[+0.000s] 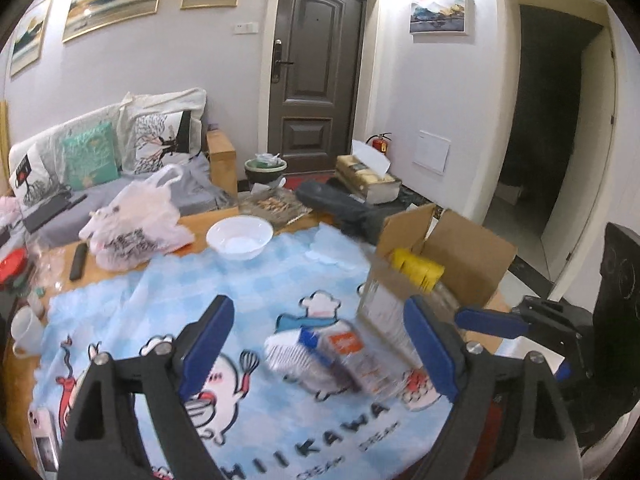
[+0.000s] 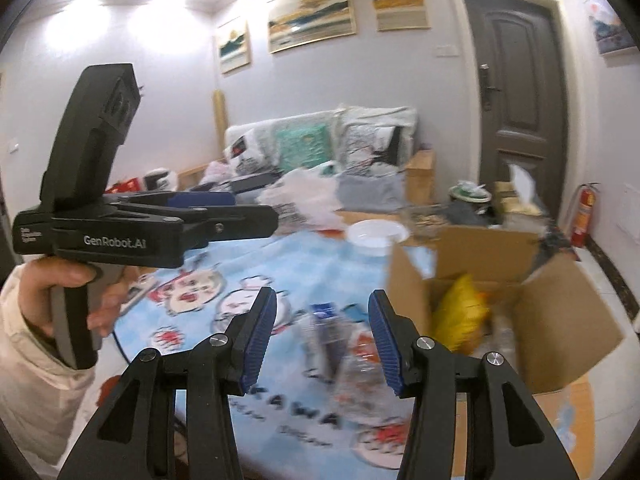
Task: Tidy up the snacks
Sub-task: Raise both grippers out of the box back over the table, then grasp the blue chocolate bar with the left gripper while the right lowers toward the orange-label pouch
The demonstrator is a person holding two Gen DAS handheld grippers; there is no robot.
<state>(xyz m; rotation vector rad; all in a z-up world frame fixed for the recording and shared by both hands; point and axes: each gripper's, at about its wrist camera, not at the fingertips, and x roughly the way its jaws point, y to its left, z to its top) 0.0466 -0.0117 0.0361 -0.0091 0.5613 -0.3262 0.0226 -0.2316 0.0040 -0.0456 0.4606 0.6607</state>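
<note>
Several clear snack packets (image 1: 332, 356) with blue and orange labels lie blurred on the light-blue cartoon cloth (image 1: 224, 280). My left gripper (image 1: 320, 308) hovers over them, open wide, with nothing between its pads. In the right wrist view the same packets (image 2: 344, 344) lie beyond my right gripper (image 2: 322, 296), which is open and empty. An open cardboard box (image 2: 560, 320) stands to the right with a yellow bag (image 2: 460, 312) inside. A hand holds the left gripper (image 2: 256, 208) at the left. The right gripper's blue finger (image 1: 492, 322) pokes in beside the box (image 1: 468, 248).
A white bowl (image 1: 240, 236) sits at the cloth's far edge, with a filled plastic bag (image 1: 136, 220) and a black remote (image 1: 78, 262) to its left. A white mug (image 1: 26, 332) and a phone (image 1: 40, 432) lie at the left edge. A sofa with cushions (image 1: 88, 156) stands behind.
</note>
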